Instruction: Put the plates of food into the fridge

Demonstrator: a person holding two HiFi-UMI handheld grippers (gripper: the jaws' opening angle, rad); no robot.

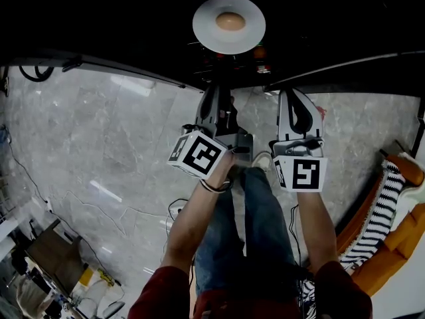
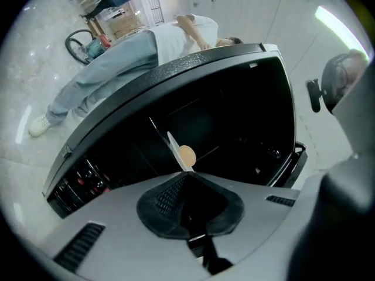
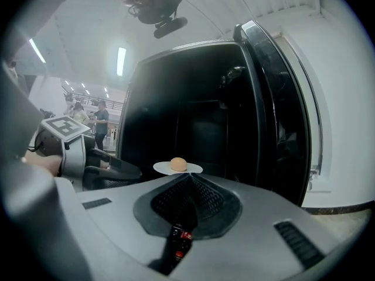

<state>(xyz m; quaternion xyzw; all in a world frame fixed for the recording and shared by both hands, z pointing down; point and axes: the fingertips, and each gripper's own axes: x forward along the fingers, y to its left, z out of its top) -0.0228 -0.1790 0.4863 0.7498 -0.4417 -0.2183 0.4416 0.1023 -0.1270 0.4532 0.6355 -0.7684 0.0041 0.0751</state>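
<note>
**Plate in the fridge mouth, both tongs closed**

Left gripper point(image 2: 187, 175): rolled well onto its side, aimed at the open fridge point(image 3: 199, 98). Its pads are pressed together with nothing visible between them. In its own view the white plate point(image 1: 207, 25) shows edge-on, the near rim running down to the jaw tips. Touching or just apart, cannot tell.

Right gripper point(image 3: 188, 178): upright, jaws likewise pressed together, empty. It is held beside the left one and aimed into the same dark compartment.

The plate lies level within the black opening of the fridge, ahead of both grippers and more in line with the left. One round tan bun-like item point(image 1: 230, 21) sits at its centre. What carries the plate is too dark to make out.

Surroundings: grey marble floor point(image 1: 99, 131) underfoot. A bystander point(image 2: 117, 57) stands beyond the fridge in the left gripper view.
</note>
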